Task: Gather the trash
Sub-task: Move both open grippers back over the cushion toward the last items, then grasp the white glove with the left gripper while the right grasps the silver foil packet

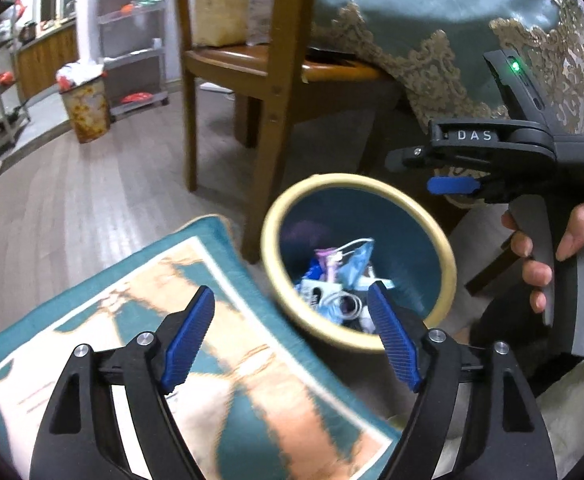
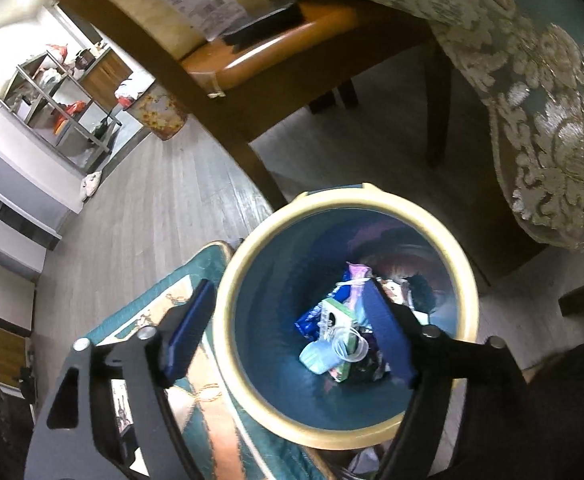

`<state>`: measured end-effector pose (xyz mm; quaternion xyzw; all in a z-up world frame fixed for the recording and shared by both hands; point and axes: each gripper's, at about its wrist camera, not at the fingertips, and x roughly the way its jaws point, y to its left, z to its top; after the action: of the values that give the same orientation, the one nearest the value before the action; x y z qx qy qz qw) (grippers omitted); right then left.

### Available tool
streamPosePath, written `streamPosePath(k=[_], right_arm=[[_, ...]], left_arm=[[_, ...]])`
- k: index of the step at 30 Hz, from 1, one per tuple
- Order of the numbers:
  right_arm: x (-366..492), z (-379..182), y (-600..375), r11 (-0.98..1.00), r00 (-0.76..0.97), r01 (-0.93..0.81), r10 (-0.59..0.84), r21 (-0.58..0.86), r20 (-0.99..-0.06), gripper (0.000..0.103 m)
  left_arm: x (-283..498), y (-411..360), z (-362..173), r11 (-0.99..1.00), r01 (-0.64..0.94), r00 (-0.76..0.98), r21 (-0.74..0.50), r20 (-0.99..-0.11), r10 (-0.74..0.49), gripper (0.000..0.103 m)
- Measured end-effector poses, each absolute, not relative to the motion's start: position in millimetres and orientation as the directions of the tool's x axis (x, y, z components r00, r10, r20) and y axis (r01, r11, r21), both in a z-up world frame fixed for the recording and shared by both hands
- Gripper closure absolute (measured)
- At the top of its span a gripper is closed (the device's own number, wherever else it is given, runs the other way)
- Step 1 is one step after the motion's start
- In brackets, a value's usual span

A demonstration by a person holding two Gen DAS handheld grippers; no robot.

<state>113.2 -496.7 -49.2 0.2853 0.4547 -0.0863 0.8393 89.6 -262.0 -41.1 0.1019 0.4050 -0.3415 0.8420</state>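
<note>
Trash [image 2: 334,336] down in the bin [image 2: 228,280], on the floor beside the rug [image 1: 92,320]: wrappers, a small carton, cord, soft plastic. Likely light, crumply, a bit slippery; best pinched at a fold or carton edge. Left gripper [image 1: 292,336] and right gripper [image 2: 288,328] over the bin, fingers spread, empty.

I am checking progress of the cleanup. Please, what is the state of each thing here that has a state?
Trash bin: upright, no lid, partly filled with wrappers and packaging.
Left gripper: open, nothing held.
Right gripper: open, nothing held, above the bin.
Rug: lying flat beside the bin.
Far bin: upright, full above the rim.
</note>
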Motion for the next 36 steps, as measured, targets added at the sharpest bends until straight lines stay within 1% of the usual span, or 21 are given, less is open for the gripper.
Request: streamPosePath(k=[1,2,4,6,11,17,23,25,27,28,29,30,31,32,34,36], right_arm=[[114.3,-47.6,-490.7,0.825,0.575,0.397,0.118,0.402,-0.81,0.02],[115.5,-46.1,-484.3,0.829,0.577,0.39,0.12,0.401,-0.808,0.017],[118.5,-43.3,-471.3,0.841,0.577,0.374,0.119,0.391,-0.808,0.011],[121.5,-42.4,-457.1,0.855,0.572,0.358,0.115,0.374,-0.812,0.008],[131.0,-44.4,-423.9,0.881,0.553,0.318,0.128,0.351,-0.823,0.006],[144.9,-48.3,-375.7,0.907,0.521,0.254,0.164,0.336,-0.838,0.006],[149.9,-46.8,-335.7,0.927,0.517,0.197,0.178,0.319,-0.837,0.006],[150.3,-51.0,-325.3,0.936,0.499,0.181,0.177,0.302,-0.848,0.006],[150.4,-54.9,-319.2,0.943,0.489,0.169,0.174,0.288,-0.855,0.006],[151.0,-57.7,-315.5,0.948,0.477,0.159,0.169,0.274,-0.862,0.006],[151.8,-60.1,-312.8,0.953,0.468,0.149,0.167,0.264,-0.868,0.006],[152.7,-62.5,-309.2,0.959,0.46,0.136,0.162,0.25,-0.873,0.006],[154.3,-66.5,-304.2,0.967,0.448,0.115,0.154,0.227,-0.881,0.006],[156.0,-71.2,-299.0,0.975,0.437,0.089,0.144,0.202,-0.888,0.006],[158.2,-79.0,-289.1,0.985,0.431,0.032,0.138,0.168,-0.892,0.006],[162.0,-86.9,-274.9,0.991,0.434,-0.054,0.135,0.124,-0.891,0.006]], left_arm=[[88.5,-255.7,-38.9,0.753,0.651,0.449,-0.096,-0.751,-0.484,0.02],[87.0,-246.6,-36.2,0.764,0.64,0.464,-0.085,-0.749,-0.472,0.016],[83.9,-228.0,-32.6,0.788,0.613,0.496,-0.059,-0.747,-0.442,0.011],[82.8,-213.0,-31.4,0.806,0.591,0.512,-0.043,-0.752,-0.415,0.011],[82.9,-168.7,-33.7,0.85,0.526,0.538,-0.006,-0.772,-0.338,0.01],[80.6,-124.1,-53.8,0.886,0.463,0.516,-0.001,-0.813,-0.271,0.01],[75.0,-105.6,-114.9,0.908,0.41,0.365,-0.086,-0.897,-0.249,0.01],[72.6,-108.0,-131.1,0.903,0.423,0.323,-0.077,-0.918,-0.23,0.011],[72.5,-110.2,-141.9,0.897,0.44,0.313,-0.043,-0.929,-0.198,0.012],[74.3,-110.9,-145.6,0.892,0.45,0.301,-0.039,-0.934,-0.192,0.021],[76.0,-110.4,-147.9,0.889,0.455,0.286,-0.049,-0.937,-0.198,0.041],[78.1,-110.0,-150.1,0.887,0.457,0.263,-0.071,-0.941,-0.211,0.052],[80.9,-106.2,-149.5,0.887,0.447,0.24,-0.115,-0.94,-0.242,0.067],[82.4,-103.9,-148.0,0.889,0.438,0.237,-0.132,-0.937,-0.256,0.074],[86.0,-98.7,-142.5,0.897,0.418,0.251,-0.144,-0.93,-0.267,0.084],[90.6,-88.1,-136.4,0.912,0.389,0.283,-0.13,-0.925,-0.253,0.085]])
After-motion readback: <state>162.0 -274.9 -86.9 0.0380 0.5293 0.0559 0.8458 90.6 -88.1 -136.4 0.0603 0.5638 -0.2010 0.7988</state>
